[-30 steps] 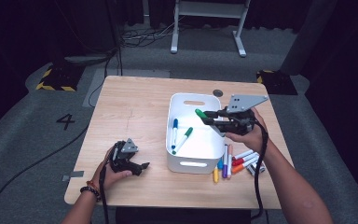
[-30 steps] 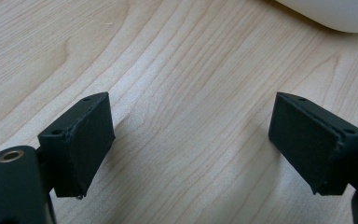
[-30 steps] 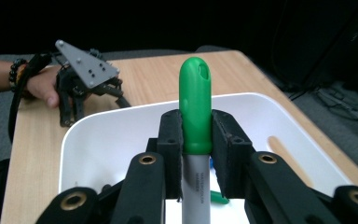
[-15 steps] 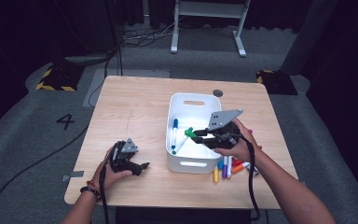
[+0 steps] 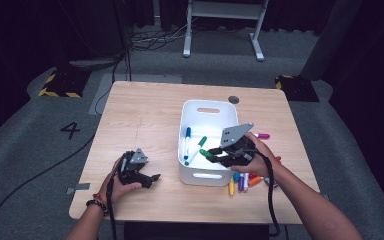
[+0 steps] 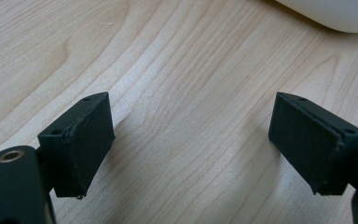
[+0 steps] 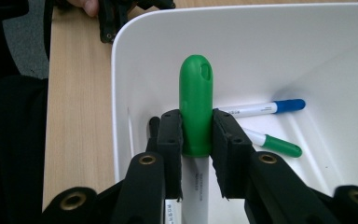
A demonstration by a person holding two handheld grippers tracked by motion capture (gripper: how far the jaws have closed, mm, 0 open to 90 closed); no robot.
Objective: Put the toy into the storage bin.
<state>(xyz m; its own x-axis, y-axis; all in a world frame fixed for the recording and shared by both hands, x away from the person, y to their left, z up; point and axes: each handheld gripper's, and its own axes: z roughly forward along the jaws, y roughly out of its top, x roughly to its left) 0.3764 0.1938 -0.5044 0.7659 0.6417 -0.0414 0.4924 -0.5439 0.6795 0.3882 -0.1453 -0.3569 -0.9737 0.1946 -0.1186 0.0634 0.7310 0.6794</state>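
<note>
While my right gripper [image 5: 214,156] hangs over the near right part of the white bin [image 5: 207,107], its jaws are clamped on a green-capped marker [image 7: 195,112], gripping it at the base of the cap with the white barrel running back between them. In the right gripper view the cap points out over the bin's interior, towards the near left corner wall. On the bin's floor lie two more markers: a blue-capped marker [image 7: 261,108] and, just beside it, another green-capped one [image 7: 274,144], the two angled so their white ends converge behind my right jaw. From the high view the held marker sits tilted above the bin, its cap aimed to the left.

My left gripper [image 5: 141,172] rests low on the worktop [image 5: 145,115], near its front left edge and well apart from the bin. Its jaws stand wide with bare wood grain between them, holding nothing; a corner of the bin shows at the top of the left gripper view.

To the right of the bin, on the worktop, a loose cluster of coloured markers [image 5: 242,181] lies near my right hand, with a pink-capped marker [image 5: 263,135] a little farther back.
</note>
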